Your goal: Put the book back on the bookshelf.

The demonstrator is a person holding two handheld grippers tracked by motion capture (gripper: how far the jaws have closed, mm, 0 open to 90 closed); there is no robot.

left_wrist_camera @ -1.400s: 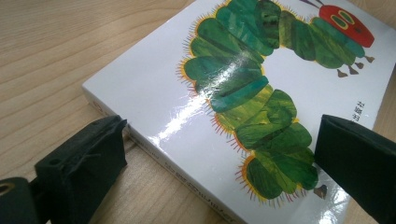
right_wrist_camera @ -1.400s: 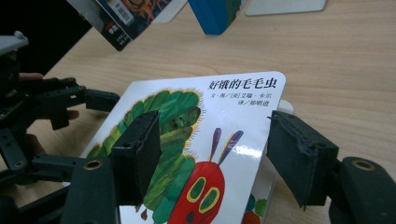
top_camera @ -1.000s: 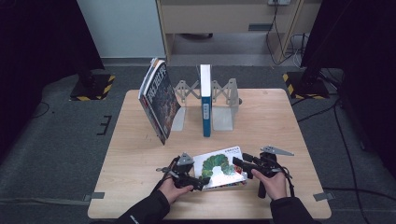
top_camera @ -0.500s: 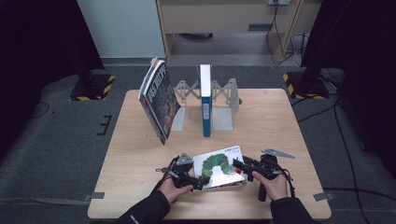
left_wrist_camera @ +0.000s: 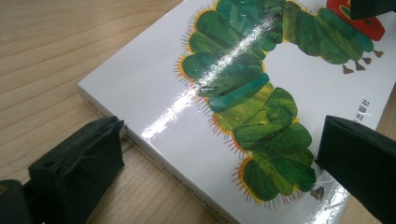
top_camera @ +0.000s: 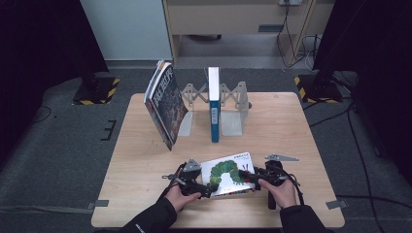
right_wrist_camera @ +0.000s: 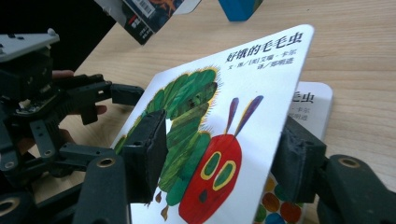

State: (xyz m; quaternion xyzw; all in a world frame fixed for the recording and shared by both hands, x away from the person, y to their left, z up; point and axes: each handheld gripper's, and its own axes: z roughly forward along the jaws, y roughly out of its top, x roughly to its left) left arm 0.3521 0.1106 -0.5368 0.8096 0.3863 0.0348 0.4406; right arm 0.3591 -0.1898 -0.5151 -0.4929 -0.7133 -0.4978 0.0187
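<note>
Currently the right gripper (right_wrist_camera: 219, 158) pinches the caterpillar book's (top_camera: 228, 174) raised front cover; left gripper (left_wrist_camera: 219, 163) spread around its spine edge, near the table's (top_camera: 291, 126) front edge; glossy cover likely to slip out if tilted further.

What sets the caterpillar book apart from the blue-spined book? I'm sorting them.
The caterpillar book lies flat near the table's front edge, its cover lifted between the right gripper jaws; the blue-spined book stands upright in the rack, untouched. The first shows a white cover, the second mainly its spine.
</note>
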